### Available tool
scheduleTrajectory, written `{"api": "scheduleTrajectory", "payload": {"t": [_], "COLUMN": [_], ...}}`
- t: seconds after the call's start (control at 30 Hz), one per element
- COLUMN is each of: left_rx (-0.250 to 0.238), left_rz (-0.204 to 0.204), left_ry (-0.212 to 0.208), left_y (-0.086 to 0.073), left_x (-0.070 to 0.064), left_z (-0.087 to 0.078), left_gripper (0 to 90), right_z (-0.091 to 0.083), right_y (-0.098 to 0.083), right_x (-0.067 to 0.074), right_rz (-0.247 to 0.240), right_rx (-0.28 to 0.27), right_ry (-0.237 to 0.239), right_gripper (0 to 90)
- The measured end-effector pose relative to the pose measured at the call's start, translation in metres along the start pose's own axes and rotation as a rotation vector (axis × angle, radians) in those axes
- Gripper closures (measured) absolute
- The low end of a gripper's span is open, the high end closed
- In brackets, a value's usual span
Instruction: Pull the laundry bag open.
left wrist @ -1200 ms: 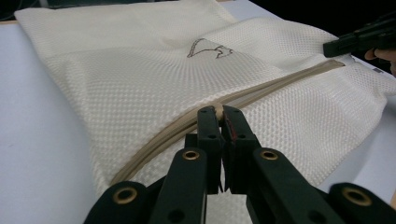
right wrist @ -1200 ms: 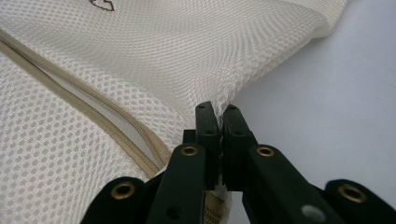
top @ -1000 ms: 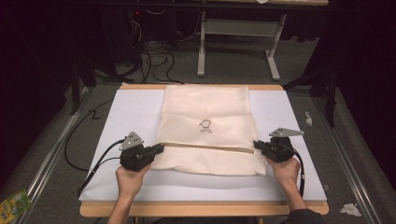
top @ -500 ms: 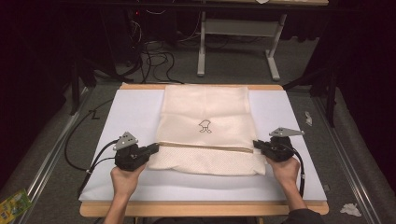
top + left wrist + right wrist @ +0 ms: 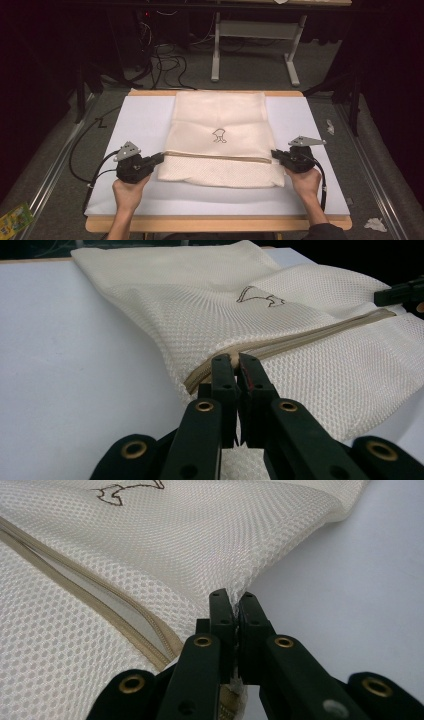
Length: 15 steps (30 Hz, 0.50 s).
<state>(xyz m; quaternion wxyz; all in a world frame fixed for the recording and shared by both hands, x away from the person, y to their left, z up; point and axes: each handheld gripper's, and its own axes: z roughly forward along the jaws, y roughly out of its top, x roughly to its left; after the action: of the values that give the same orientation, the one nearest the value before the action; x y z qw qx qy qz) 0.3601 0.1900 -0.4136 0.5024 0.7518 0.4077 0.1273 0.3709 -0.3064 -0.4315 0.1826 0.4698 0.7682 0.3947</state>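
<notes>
At the near edge of the bench [image 5: 135,120], the person's two hands are holding the tools level and pointing them inward at each other.

The left hand-held gripper [image 5: 160,157] is clamping narrow on the zipper pull [image 5: 231,358] at the left end of the zipper [image 5: 217,156]. The jaws are standing almost together with the beige tab between them. Over the last second this tool has been drawing slightly leftward and nearer. Its tips overlapped the bag's left edge a second ago and are now sitting just at that edge.

The right hand-held gripper [image 5: 274,153] is staying put. Its jaws are pinching narrow on a fold of mesh at the bag's right edge, just beside the zipper's right end.

The mesh bag [image 5: 220,115] is lying flat in the middle of the bench, reaching from the near half to the far edge. The zipper is crossing it from left to right, and a small dark emblem [image 5: 218,135] is sitting just beyond that line.

Judgement: the slider is arriving at the left end of its travel while the right grip is anchoring the cloth. The zip stroke is looking close to finished. Whether the mouth is fully shut along its length cannot be told from here.

Beyond the bench, cables [image 5: 160,55] are trailing over the floor beside a metal table frame [image 5: 255,50].
</notes>
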Motion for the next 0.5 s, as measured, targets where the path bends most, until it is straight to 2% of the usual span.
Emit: {"api": "scheduleTrajectory", "payload": {"t": [0.17,0.3,0.5], "left_rx": [0.005,-0.009,0.0], "left_rz": [-0.006,-0.021,-0.018], "left_ry": [0.005,0.003,0.01], "left_y": [-0.001,-0.0015,-0.0019], "left_x": [0.0028,0.0065,0.0065], "left_z": [-0.0008,-0.0064,-0.007], "left_gripper": [87.2,87.2,87.2], "right_z": [-0.0002,-0.0007,-0.0014], "right_y": [0.0001,-0.0009,-0.0001], "right_x": [0.0009,-0.0019,-0.001], "right_rz": [-0.001,0.007,0.0], "right_rx": [-0.001,0.0,-0.002], "right_ry": [-0.002,-0.002,-0.005], "right_gripper": [88.8,88.8,88.8]}}
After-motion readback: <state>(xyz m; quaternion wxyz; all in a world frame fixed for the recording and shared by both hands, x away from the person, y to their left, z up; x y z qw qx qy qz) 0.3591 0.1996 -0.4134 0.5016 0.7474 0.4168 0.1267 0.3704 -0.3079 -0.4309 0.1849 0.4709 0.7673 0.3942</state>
